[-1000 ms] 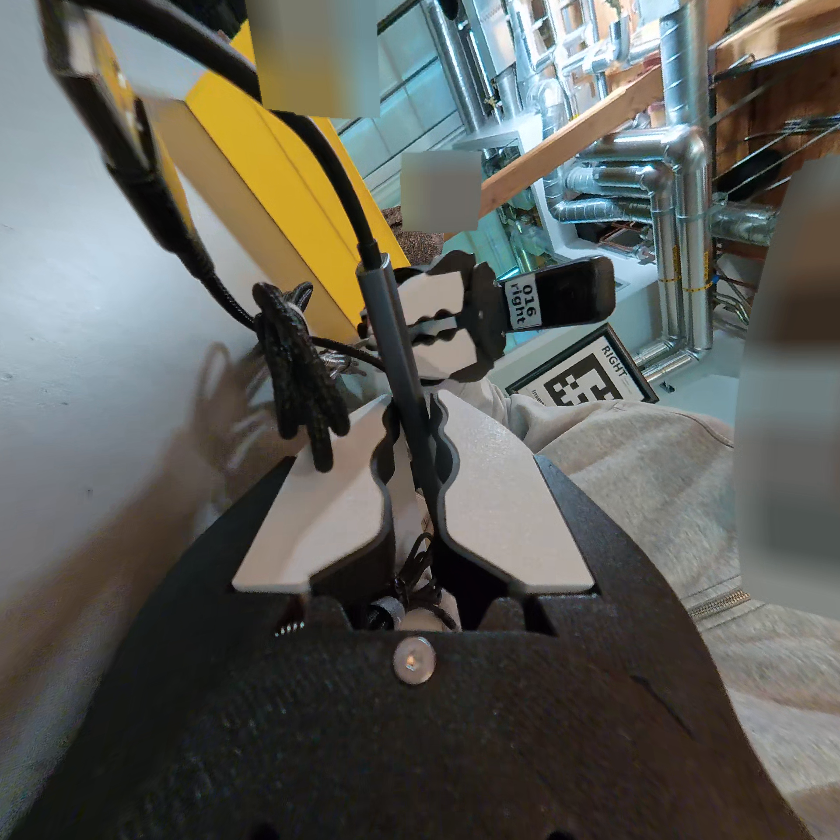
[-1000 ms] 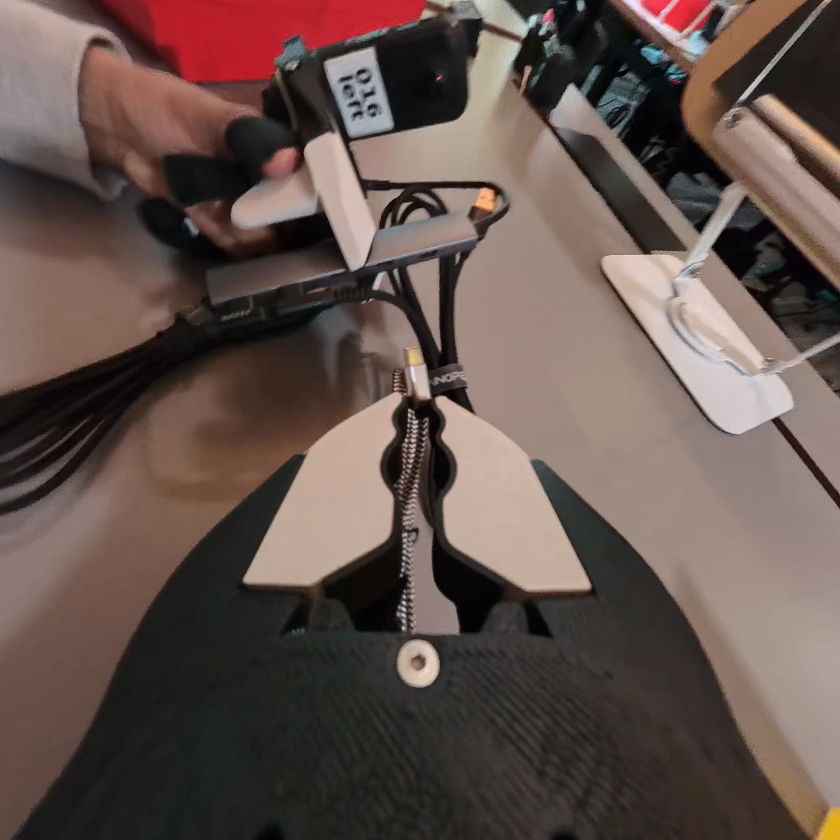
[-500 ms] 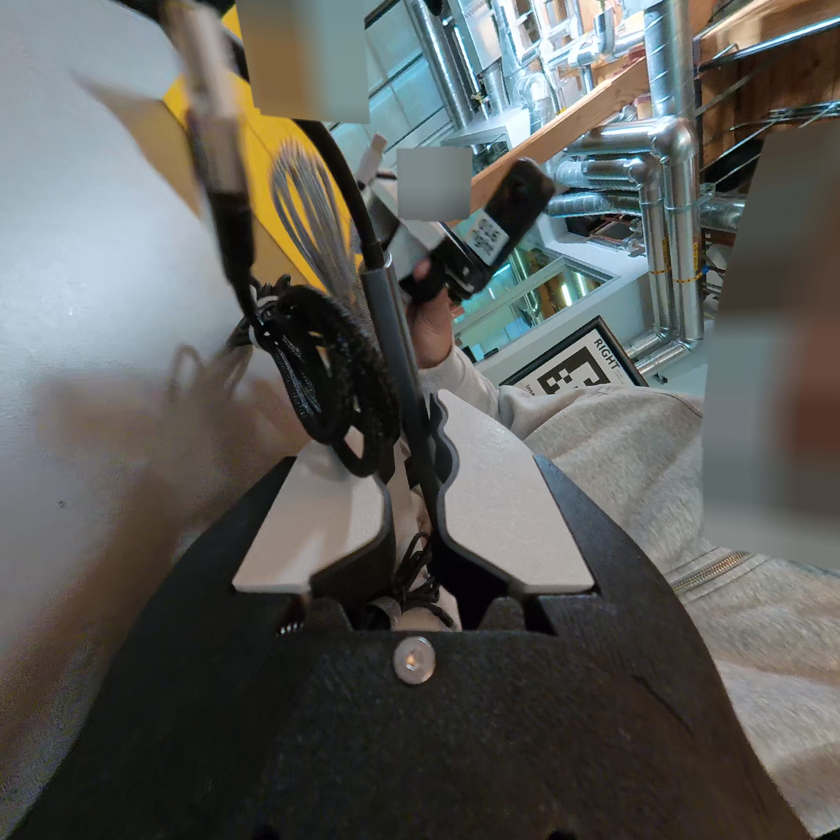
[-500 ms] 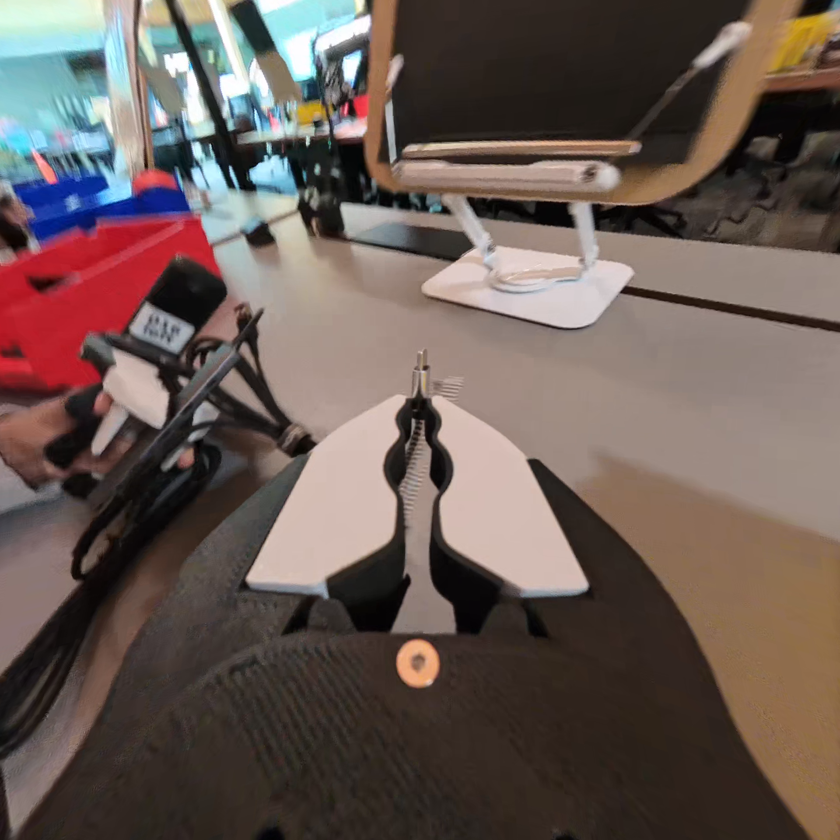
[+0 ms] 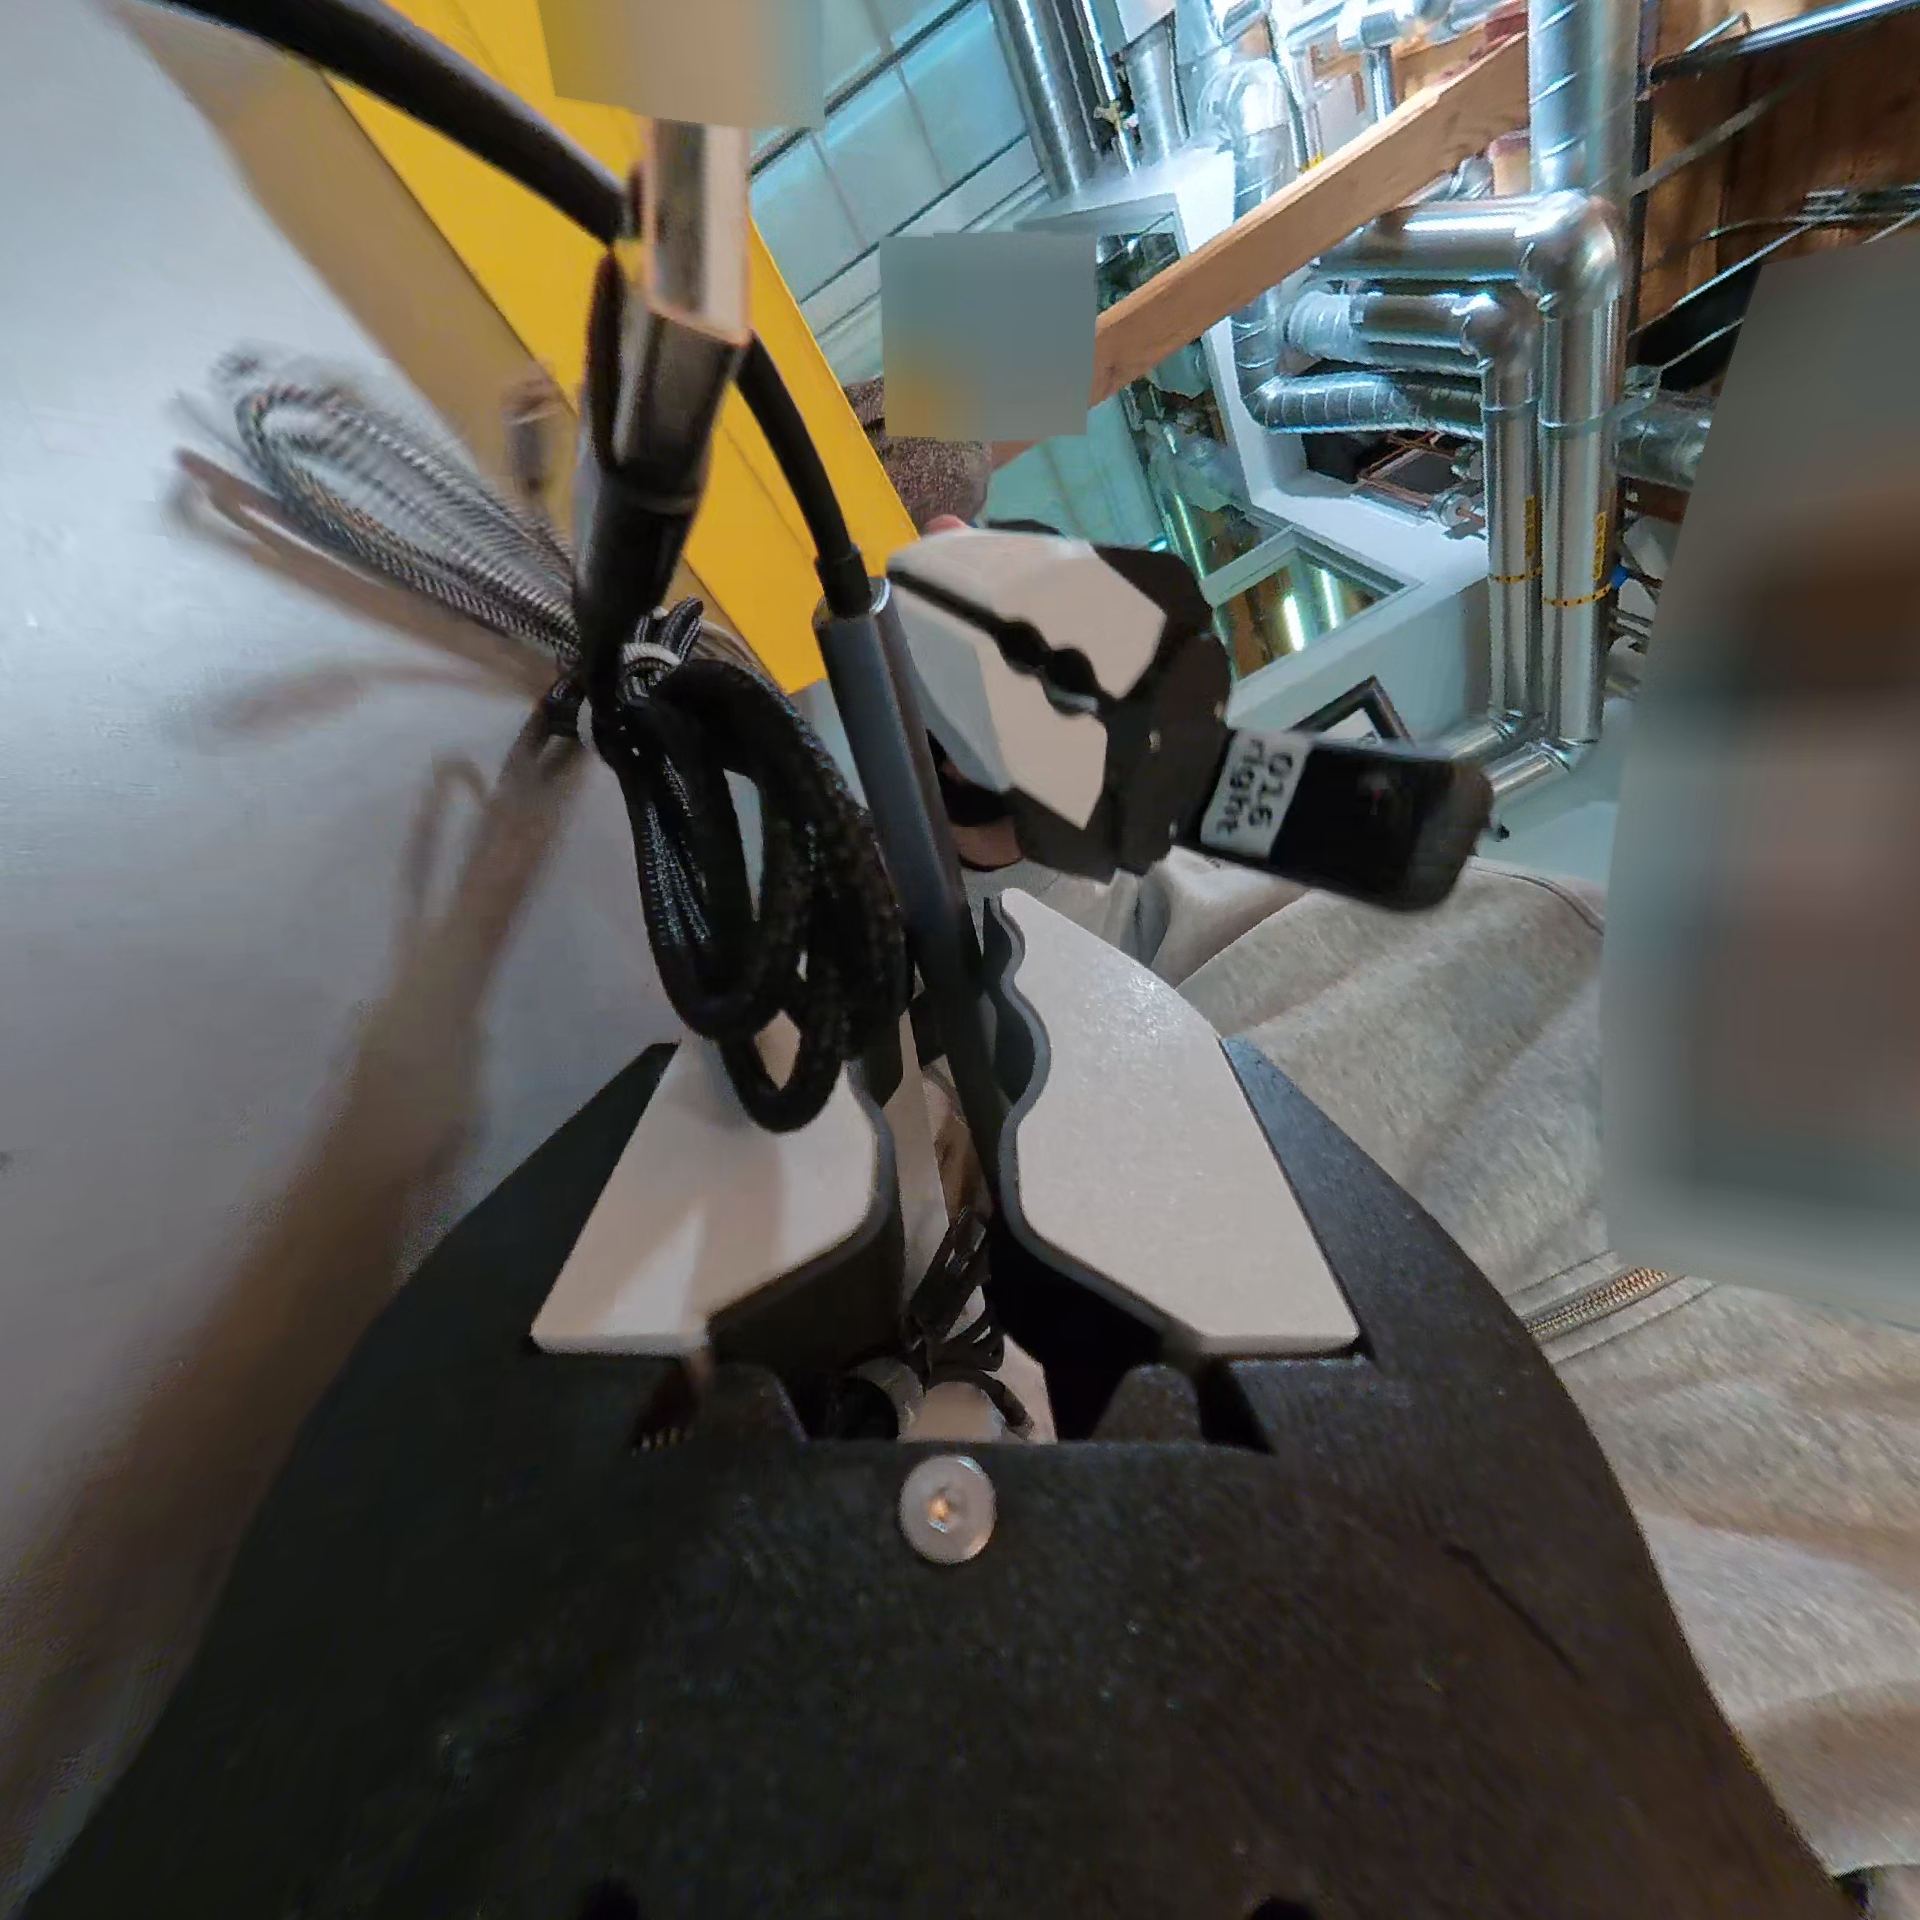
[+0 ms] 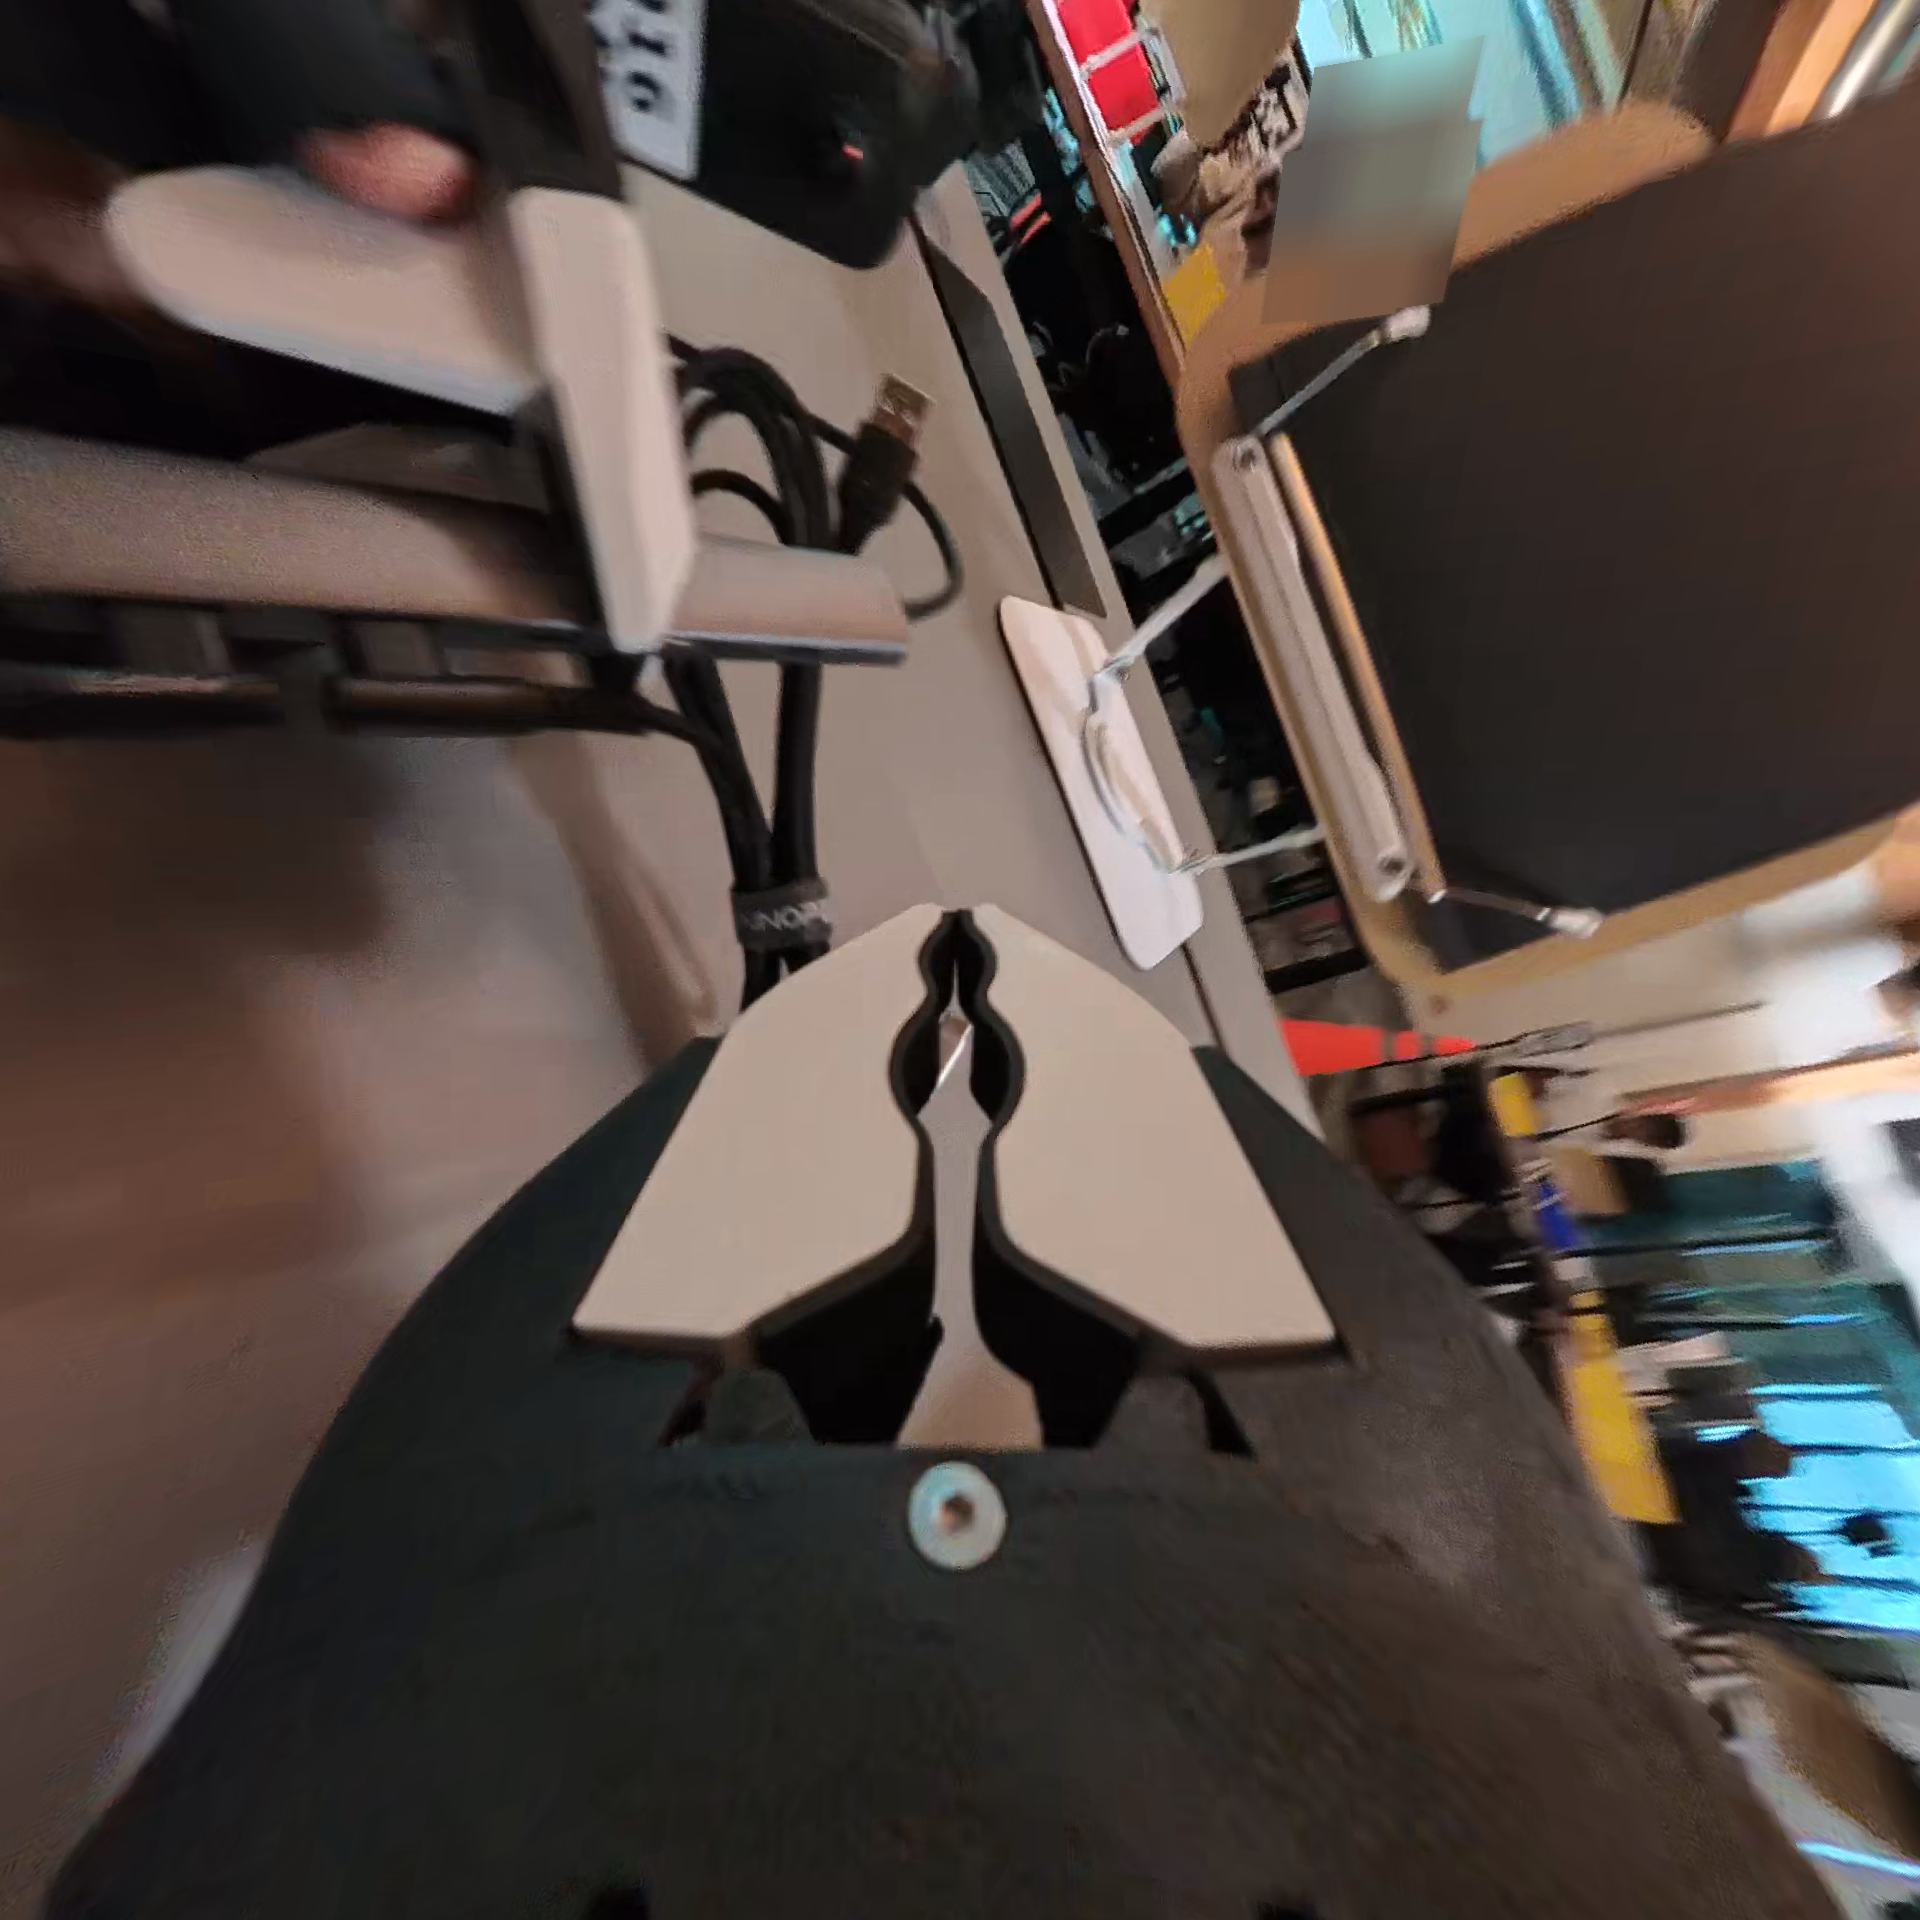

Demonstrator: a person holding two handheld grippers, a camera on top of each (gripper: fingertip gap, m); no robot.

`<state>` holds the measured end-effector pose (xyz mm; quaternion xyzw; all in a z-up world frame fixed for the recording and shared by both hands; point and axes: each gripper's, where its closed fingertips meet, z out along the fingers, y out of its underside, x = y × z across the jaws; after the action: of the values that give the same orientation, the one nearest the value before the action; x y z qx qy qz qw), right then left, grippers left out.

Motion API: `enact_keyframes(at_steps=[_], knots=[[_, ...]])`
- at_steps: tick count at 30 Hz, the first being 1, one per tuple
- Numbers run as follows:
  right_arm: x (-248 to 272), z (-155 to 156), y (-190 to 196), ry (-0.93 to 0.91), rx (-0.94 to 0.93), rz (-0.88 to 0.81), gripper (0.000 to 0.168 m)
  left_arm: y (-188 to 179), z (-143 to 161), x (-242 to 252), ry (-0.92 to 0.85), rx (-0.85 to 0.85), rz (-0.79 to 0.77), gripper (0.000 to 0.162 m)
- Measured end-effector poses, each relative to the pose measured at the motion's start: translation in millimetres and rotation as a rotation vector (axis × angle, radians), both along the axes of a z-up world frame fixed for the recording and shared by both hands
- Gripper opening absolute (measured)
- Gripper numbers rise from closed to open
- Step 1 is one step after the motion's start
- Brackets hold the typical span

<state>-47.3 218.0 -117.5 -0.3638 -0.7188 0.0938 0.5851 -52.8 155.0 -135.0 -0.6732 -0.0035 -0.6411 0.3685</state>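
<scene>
Left gripper (image 5: pixel 940 997): fingers are clamping the grey hub (image 5: pixel 914 862) edgewise.
Right gripper (image 6: pixel 958 920): fingers are closing on nothing, just beside the hub.
Black cables (image 5: pixel 758 862): hanging over the tabletop (image 6: pixel 935 727).
Advice: keeping the hub steady seems wise.

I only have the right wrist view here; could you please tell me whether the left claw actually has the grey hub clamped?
Observer: Yes. In the left wrist view the grey hub runs between the fingers of the left claw, which is shut on it.
Operator: Thank you. Where does my right claw sit relative to the hub?
Observer: The right claw is shut, with its tip beside the hub's far end, where a black cable enters.
Operator: Are any loose cables near the left claw?
Observer: A coil of black braided cable hangs against its left finger.
</scene>
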Motion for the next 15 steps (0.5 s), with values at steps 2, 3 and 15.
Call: enact_keyframes(at_steps=[2, 3, 15], knots=[[-2, -5, -14, -0.036, 0.113, 0.023, 0.0, -1, -2, 4, 0.018, 0.001, -0.011, 0.012], [-3, -8, -20, -0.055, 0.144, 0.033, 0.0, -1, -2, 6, 0.026, 0.005, -0.017, 0.012], [6, -23, 26, -0.071, -0.466, 0.002, 0.007, 2, -1, 6, 0.012, -0.002, 0.004, 0.012]])
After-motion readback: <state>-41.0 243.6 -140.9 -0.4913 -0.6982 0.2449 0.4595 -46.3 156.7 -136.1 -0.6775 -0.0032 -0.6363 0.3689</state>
